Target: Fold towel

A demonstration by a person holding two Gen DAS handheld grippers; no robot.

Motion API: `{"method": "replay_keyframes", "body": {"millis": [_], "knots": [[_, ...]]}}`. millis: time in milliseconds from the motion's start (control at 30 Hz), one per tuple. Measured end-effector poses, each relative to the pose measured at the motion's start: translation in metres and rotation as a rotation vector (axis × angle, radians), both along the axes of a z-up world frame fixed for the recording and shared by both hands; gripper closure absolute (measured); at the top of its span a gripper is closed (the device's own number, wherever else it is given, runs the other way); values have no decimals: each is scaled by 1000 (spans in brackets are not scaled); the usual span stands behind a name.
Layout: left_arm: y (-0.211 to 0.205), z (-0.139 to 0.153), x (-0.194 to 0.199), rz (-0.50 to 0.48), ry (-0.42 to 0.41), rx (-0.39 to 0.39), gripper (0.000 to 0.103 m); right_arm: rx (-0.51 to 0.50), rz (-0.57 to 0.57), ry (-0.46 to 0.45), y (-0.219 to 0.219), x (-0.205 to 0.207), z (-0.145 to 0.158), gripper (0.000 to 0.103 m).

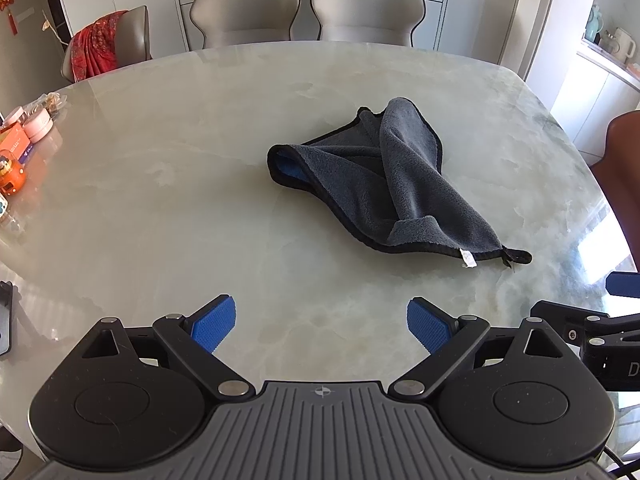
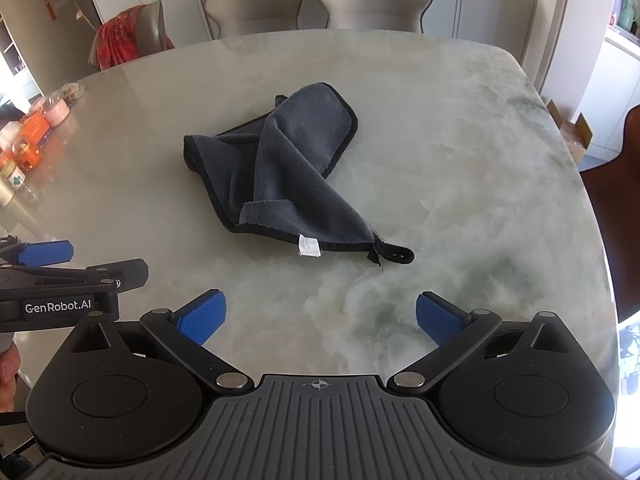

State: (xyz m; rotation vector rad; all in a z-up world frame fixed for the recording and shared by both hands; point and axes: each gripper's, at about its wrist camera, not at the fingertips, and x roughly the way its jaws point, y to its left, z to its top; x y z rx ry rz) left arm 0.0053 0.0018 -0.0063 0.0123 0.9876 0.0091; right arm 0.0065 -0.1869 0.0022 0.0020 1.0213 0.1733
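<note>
— While both tools hang over the near edge of the table (image 1: 168, 128), where's the towel (image 1: 372, 172)?

— Out in the middle of the marble top, crumpled, well ahead of both. It's grey with a black hem, a bit of blue lining showing at one open fold. One flap is thrown over the rest, and a small corner is turned back near the front edge.

— Anything to tell which corner is which?

— A white label (image 2: 309, 246) sits on the near hem, and just beside it a black hanging loop (image 2: 394, 254) lies flat on the marble, pointing to the right.

— And the claws?

— The left gripper (image 1: 320, 320) has its blue pads spread wide, nothing between them but bare table. The right gripper (image 2: 320, 318) is the same: spread wide, empty. Both tilt down toward the tabletop, side by side, short of the towel and not touching it.

— What else is about?

— Two pale chairs (image 1: 308, 8) at the far side, another with a red cloth (image 1: 98, 46) draped over it, and orange and pink tubs and boxes (image 1: 24, 136) clustered at the left edge.
</note>
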Motion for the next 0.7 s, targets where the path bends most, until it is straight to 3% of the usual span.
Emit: {"method": "replay_keyframes", "body": {"millis": [700], "knots": [[-3, -3, 0, -9, 17, -2, 7, -5, -2, 10, 1, 5, -4, 1]]}}
